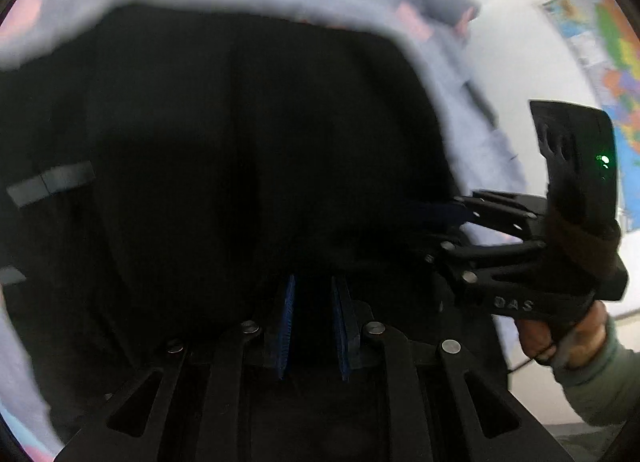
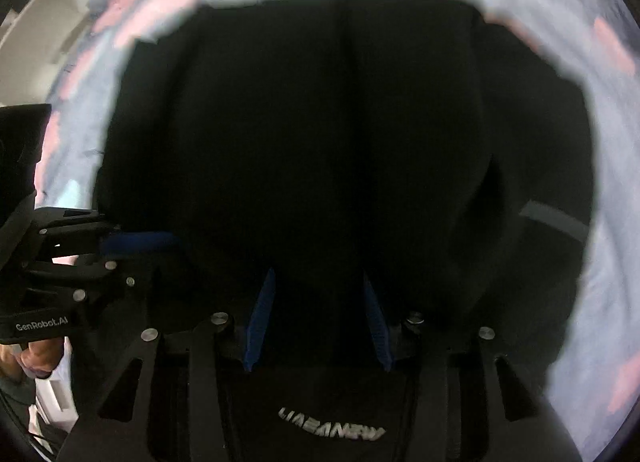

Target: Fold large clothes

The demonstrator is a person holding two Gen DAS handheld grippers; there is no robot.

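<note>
Black cloth of the garment [image 1: 240, 142] sits pinched between both pairs of your blue pads, the left gripper [image 1: 314, 322] and right gripper [image 2: 318, 322] each clamped on its edge, so it hangs before the pale pink-patched bedsheet [image 2: 612, 222], wall map [image 1: 612, 74] beyond.
</note>
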